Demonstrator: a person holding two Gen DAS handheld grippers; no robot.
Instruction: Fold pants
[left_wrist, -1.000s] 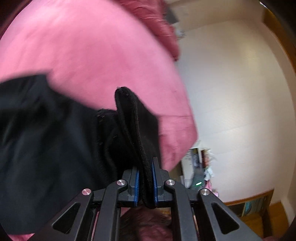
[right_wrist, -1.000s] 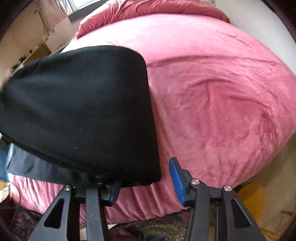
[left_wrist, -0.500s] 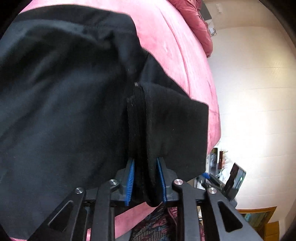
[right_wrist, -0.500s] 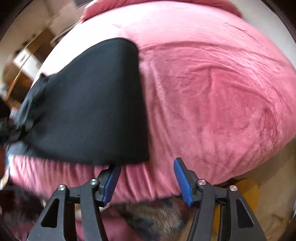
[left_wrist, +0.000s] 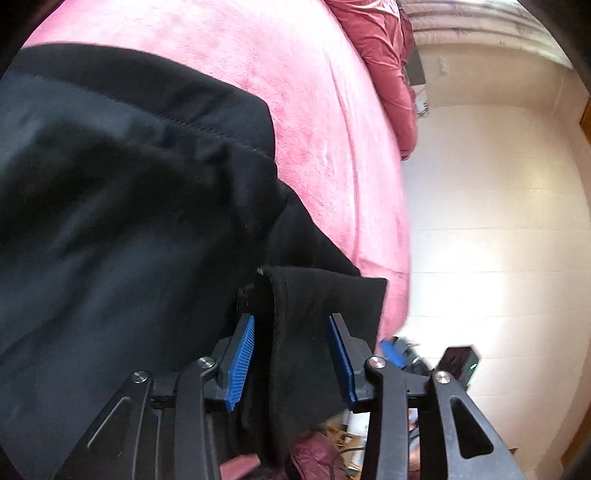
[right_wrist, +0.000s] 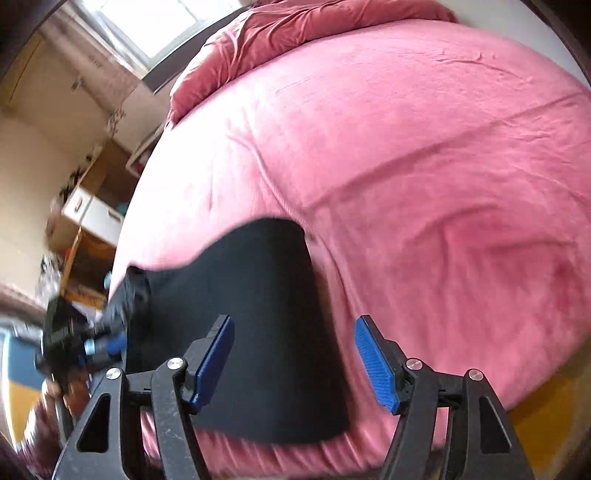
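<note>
Pants (right_wrist: 258, 332) lie folded and dark near the front edge of our pink bed (right_wrist: 424, 166). Our left gripper (left_wrist: 291, 354) has just been opening, and a thick fold of the cloth hangs loosely between its blue pads (left_wrist: 242, 360), no longer pinched. Our right gripper (right_wrist: 295, 362) has been opening too; it hovers wide over the pants with nothing between its jaws

Each gripper (left_wrist: 291, 354) (right_wrist: 295, 358) has black linkage arms, silver screws and ribbed blue pads (right_wrist: 373, 362).
</note>
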